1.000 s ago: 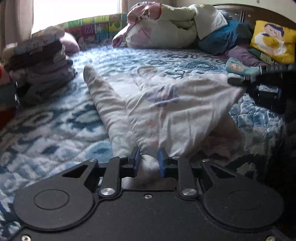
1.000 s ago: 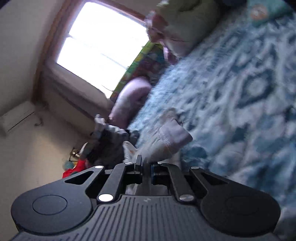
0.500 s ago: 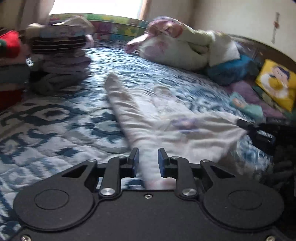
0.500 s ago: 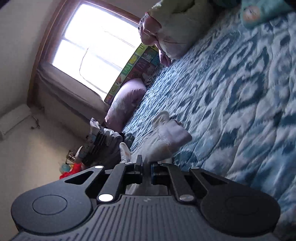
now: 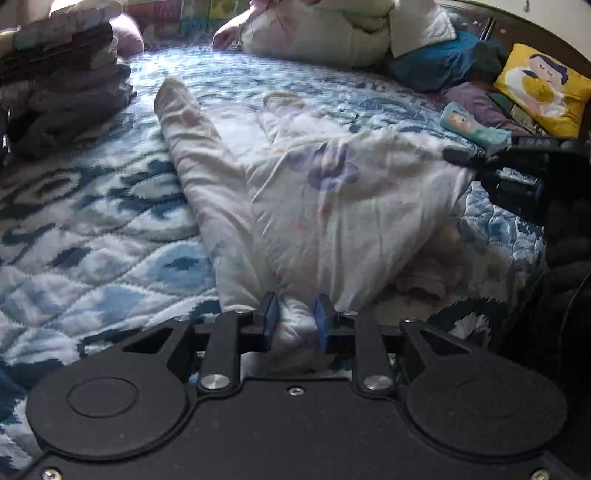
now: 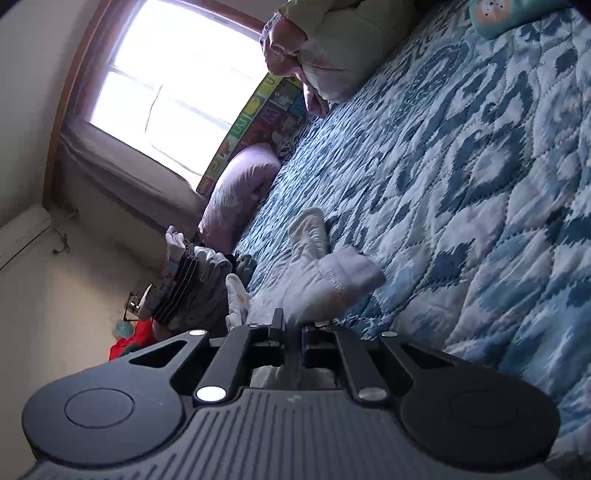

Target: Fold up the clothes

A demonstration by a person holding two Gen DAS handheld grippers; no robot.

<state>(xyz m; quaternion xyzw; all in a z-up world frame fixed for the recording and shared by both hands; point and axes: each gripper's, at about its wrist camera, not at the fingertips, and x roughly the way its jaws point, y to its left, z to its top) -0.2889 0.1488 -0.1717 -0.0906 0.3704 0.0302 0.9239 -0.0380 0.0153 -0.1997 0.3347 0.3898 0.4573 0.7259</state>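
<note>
A white long-sleeved garment (image 5: 295, 195) with a purple print lies spread on the blue patterned quilt (image 5: 92, 236), sleeves pointing away from me. My left gripper (image 5: 294, 317) is shut on a bunched edge of it at the near side. The right gripper (image 5: 476, 158) shows at the right of the left wrist view, clamped on the garment's right corner. In the right wrist view my right gripper (image 6: 291, 328) is shut on the white garment (image 6: 314, 273), with a cuffed sleeve lying just beyond the fingers. The cloth between the two grips is lifted slightly.
A stack of folded clothes (image 5: 55, 85) stands at the left of the bed. Piled bedding (image 5: 325, 33), a teal cloth (image 5: 436, 59) and a yellow cushion (image 5: 543, 88) line the far side. A purple pillow (image 6: 240, 192) sits under the window (image 6: 173, 81).
The left wrist view swung left and back to the right; the garment stays held in both grippers. The right wrist view tilted, bringing more quilt into sight.
</note>
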